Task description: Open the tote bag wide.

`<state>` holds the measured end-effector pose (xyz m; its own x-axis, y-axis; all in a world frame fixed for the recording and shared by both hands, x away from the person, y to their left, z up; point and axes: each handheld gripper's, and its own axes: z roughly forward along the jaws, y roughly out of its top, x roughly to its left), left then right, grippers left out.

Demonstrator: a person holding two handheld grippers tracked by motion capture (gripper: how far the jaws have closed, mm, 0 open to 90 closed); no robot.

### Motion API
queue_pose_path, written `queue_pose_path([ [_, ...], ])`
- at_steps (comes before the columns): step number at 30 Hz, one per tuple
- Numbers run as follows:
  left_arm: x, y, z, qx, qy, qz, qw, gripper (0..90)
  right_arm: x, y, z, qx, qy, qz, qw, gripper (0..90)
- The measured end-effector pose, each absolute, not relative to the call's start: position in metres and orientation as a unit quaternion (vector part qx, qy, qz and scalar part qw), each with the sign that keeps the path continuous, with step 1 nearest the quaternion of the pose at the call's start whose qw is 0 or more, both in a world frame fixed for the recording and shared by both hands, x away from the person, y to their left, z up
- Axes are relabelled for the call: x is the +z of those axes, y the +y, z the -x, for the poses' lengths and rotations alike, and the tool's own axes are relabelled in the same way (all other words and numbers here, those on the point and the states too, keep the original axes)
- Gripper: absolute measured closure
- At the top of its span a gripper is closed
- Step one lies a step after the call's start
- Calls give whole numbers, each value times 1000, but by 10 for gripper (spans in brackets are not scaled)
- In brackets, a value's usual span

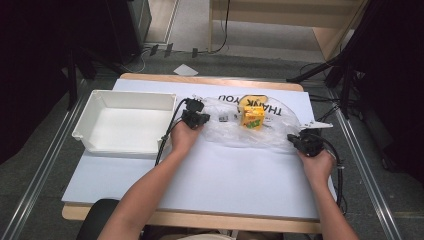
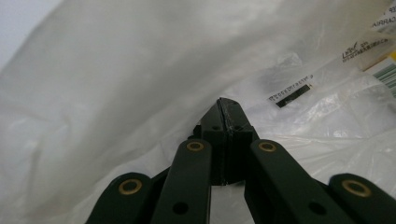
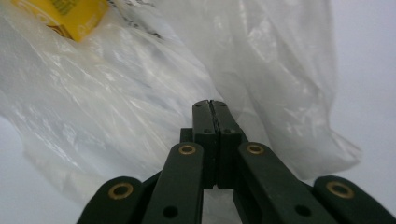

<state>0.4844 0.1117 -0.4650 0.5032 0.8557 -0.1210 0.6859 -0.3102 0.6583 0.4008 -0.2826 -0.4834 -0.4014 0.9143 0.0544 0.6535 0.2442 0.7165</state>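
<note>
A clear plastic bag (image 1: 227, 134) printed "THANK YOU" lies crumpled on the white table (image 1: 225, 180). A yellow carton (image 1: 252, 117) sits inside it, and its corner (image 3: 65, 16) appears at the top left of the right gripper view. My left gripper (image 1: 199, 120) is at the bag's left edge. Its jaws (image 2: 229, 106) are pressed together with the film (image 2: 116, 93) bunched around the tips. My right gripper (image 1: 300, 141) is at the bag's right edge, jaws (image 3: 211, 106) together, and folds of film (image 3: 140, 84) run to the tips.
An empty white bin (image 1: 95, 107) stands at the table's left, close beside my left hand. A small black-and-white label (image 2: 292, 94) lies inside the bag near the carton. Dark stands and cables surround the table on the floor.
</note>
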Motion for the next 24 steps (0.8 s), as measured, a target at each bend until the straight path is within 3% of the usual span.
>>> queue_pose_path([
  [12, -463, 107, -490, 137, 490, -799, 322, 900, -484, -325, -397, 328, 740, -554, 196, 900],
  [17, -461, 107, -492, 114, 491, -802, 320, 899, -479, -318, -399, 321, 752, -542, 194, 900],
  [24, -449, 99, -479, 124, 460, -812, 337, 882, -459, -303, -397, 352, 759, -512, 192, 900],
])
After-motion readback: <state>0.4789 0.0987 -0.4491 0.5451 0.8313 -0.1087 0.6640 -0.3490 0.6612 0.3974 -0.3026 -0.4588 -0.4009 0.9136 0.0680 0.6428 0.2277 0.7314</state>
